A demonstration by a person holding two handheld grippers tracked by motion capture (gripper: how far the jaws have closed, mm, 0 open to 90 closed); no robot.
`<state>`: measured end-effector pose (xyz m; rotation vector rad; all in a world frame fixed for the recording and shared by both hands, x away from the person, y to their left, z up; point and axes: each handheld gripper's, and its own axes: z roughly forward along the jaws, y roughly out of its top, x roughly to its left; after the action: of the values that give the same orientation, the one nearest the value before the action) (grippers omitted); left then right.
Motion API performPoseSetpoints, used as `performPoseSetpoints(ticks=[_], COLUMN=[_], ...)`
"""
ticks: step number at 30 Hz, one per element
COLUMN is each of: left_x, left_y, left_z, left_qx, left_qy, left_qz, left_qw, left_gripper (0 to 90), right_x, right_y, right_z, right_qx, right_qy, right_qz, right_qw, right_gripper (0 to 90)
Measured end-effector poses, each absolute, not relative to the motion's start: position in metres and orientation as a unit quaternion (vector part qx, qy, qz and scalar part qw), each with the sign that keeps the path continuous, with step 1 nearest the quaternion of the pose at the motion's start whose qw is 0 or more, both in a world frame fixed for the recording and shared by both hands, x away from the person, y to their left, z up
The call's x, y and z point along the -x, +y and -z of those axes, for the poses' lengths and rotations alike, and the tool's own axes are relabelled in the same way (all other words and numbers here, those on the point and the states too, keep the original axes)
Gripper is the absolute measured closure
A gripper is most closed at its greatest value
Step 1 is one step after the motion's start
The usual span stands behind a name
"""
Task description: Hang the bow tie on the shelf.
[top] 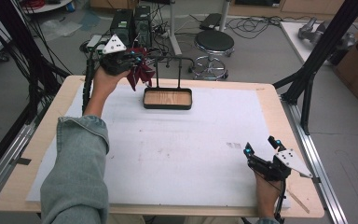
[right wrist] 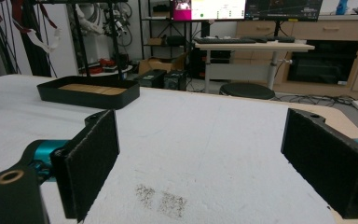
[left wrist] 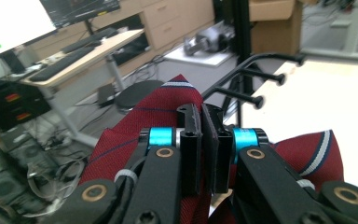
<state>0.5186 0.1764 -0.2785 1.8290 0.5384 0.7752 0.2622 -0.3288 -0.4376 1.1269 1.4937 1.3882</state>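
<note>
A: Left hand-held gripper (left wrist: 200, 140): what do the jaws hold?
B: They are closed on a fold of a dark red striped tie (left wrist: 168, 100); the cloth spreads out behind and to both sides of the jaws. In the high view the left hand-held gripper (top: 137, 60) is raised above the far left part of the counter (top: 270, 100), with the tie (top: 139, 74) hanging below it.

A: What lies beyond those jaws?
B: A black rack with pegs (left wrist: 261, 79), just past the tie. Its wood-floored tray (top: 168, 98) sits on the counter just to the right of the gripper.

A: Right hand-held gripper (right wrist: 200, 158)?
B: Jaws wide apart, nothing between them, low over the white sheet (right wrist: 223, 135). The tray (right wrist: 88, 93) lies well ahead, to the left.
</note>
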Motion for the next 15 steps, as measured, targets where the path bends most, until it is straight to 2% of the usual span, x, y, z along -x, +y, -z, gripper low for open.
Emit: performPoseSetpoints(ticks=[9,15], left_x=[-0.531,-0.537], left_y=[0.186,0.181], left_z=[0.288,0.309], left_qx=[-0.773,-0.781], left_qy=[0.248,0.267], left_qz=[-0.326,-0.331], left_qw=[0.484,0.457], left_gripper=[85.4,84.8], right_x=[-0.262,-0.262], right_y=[-0.328,-0.328], right_z=[0.438,0.438], right_qx=[-0.444,-0.444], right_qy=[0.592,0.593], right_qz=[-0.545,-0.543], right_qw=[0.395,0.394], right_gripper=[10.3,10.3])
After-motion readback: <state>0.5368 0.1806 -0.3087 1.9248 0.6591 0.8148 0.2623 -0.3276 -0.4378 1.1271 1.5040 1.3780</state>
